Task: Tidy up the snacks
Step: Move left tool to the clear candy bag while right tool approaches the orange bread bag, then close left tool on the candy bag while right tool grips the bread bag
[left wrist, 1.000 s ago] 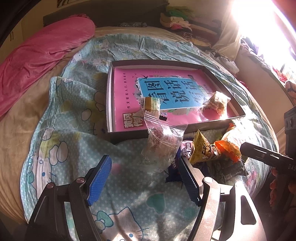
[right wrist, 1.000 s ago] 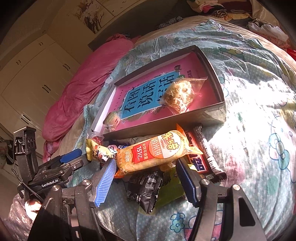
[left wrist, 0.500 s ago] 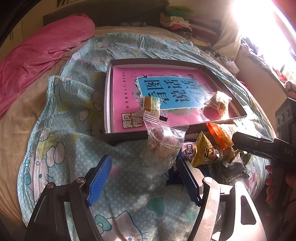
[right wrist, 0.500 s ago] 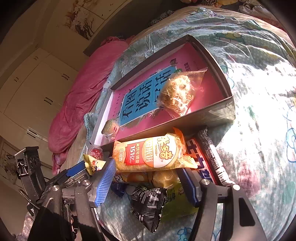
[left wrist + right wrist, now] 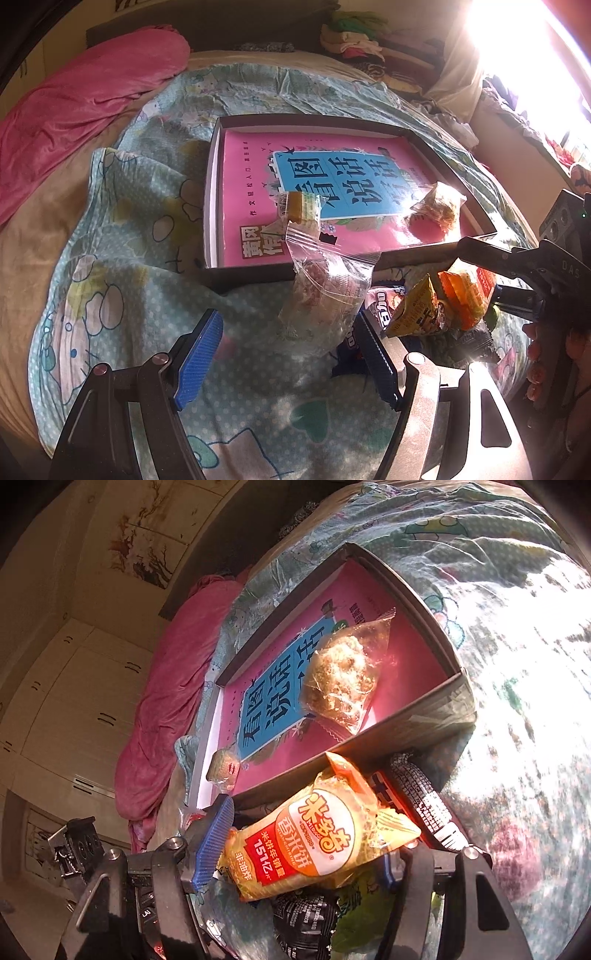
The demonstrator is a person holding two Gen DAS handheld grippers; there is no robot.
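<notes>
A dark shallow box (image 5: 251, 275) with a pink book in it lies on the bed. It holds a small wrapped cake (image 5: 301, 206) and a clear-wrapped crispy snack (image 5: 343, 675). My left gripper (image 5: 288, 354) is open and low over the quilt, with a clear zip bag (image 5: 325, 295) just ahead of its pads, untouched. My right gripper (image 5: 299, 856) is closing on an orange rice cracker pack (image 5: 321, 842), pads against both its ends, over the snack pile by the box's near wall (image 5: 369, 753). In the left wrist view the same pack (image 5: 467, 295) sits between the right gripper's (image 5: 476, 273) fingers.
Loose snacks lie by the box: a yellow pack (image 5: 413, 310), a black pack (image 5: 306, 919), a red-and-black bar (image 5: 417, 805), a green pack (image 5: 362, 912). A pink blanket (image 5: 85, 92) lies at the left, clothes (image 5: 354, 37) are piled behind. A hand (image 5: 554, 350) holds the right gripper.
The right gripper has rolled and dropped a little toward the box, with the orange pack between its pads and its jaws slightly narrower. The left gripper has stayed put.
</notes>
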